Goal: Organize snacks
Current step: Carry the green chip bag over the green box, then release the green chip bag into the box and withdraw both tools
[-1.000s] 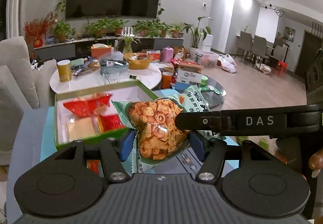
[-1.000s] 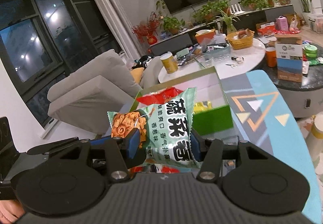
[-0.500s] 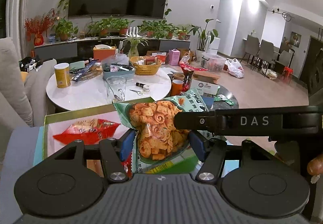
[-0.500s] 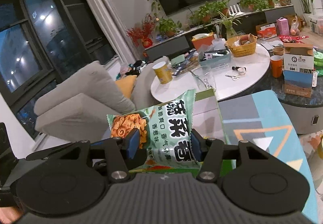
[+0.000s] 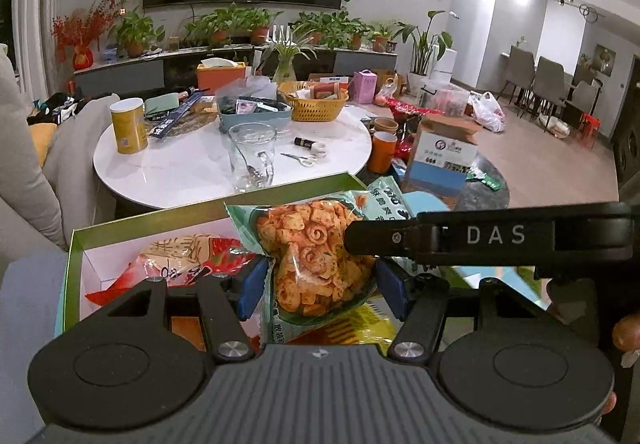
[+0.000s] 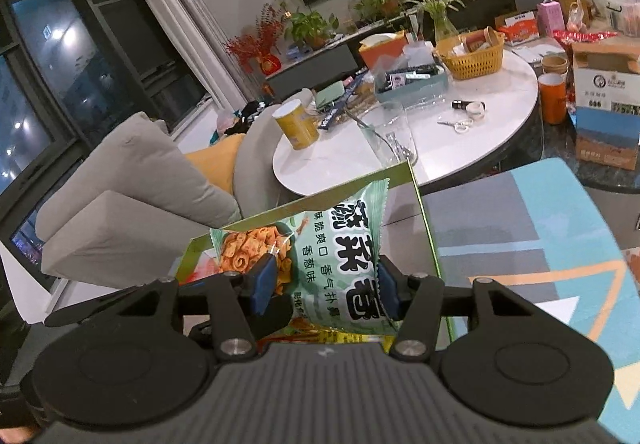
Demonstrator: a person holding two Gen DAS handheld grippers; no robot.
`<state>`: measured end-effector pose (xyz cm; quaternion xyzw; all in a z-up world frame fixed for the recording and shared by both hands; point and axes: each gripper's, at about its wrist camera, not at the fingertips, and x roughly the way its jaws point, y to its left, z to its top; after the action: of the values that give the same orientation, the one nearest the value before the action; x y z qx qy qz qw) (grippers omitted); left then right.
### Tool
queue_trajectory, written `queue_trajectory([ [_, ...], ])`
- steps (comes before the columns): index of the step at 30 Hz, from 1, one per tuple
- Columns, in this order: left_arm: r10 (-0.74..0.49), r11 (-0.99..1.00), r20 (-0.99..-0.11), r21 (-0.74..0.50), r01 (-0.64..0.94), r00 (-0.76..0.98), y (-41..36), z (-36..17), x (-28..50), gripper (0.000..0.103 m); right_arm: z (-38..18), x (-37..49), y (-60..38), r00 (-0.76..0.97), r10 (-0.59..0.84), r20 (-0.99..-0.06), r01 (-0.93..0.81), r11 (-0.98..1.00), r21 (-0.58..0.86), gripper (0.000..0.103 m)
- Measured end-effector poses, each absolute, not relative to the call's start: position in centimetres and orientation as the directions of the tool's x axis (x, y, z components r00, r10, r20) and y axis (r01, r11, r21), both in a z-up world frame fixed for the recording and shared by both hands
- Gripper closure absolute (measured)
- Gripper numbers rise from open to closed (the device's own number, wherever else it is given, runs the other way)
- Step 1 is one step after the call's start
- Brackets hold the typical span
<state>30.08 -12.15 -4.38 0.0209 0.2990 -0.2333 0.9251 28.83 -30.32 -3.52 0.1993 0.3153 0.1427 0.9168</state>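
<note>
Over the green box's far edge, I have both the left gripper and right gripper with fingers clamped on one green chip bag, sharing its width so it drops in flat.

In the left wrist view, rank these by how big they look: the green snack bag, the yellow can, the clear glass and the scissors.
1. Green snack bag, though it is nearest the camera, which inflates it.
2. Clear glass and yellow can look about alike; the glass stands nearer, so I won't rank them.
3. Scissors, clearly smallest.
</note>
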Motion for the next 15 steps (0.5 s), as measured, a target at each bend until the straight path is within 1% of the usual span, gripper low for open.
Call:
queue_trajectory([
  [4, -0.372, 0.907, -0.600, -0.074, 0.414, 0.708, -12.0, -5.1, 31.1, 0.046, -4.1, 29.6, -29.7, 0.745, 0.394, -0.538, -0.136, 0.880, 0.456, 0.047],
  [7, -0.343, 0.922, -0.624, -0.081, 0.378, 0.702, -11.5, -5.2, 31.4, 0.046, -4.5, 29.6, -29.5, 0.737, 0.373, -0.564, -0.119, 0.893, 0.434, 0.047],
  [10, -0.363, 0.918, -0.618, -0.110, 0.381, 0.697, -11.1, -4.5, 30.7, 0.046, -4.2, 28.8, -29.7, 0.754, 0.336, -0.564, -0.086, 0.902, 0.423, 0.047],
  [15, -0.365, 0.918, -0.595, -0.104, 0.382, 0.715, -10.6, -3.0, 28.6, 0.045, -2.5, 26.4, -30.0, 0.803, 0.285, -0.524, -0.075, 0.920, 0.385, 0.047],
])
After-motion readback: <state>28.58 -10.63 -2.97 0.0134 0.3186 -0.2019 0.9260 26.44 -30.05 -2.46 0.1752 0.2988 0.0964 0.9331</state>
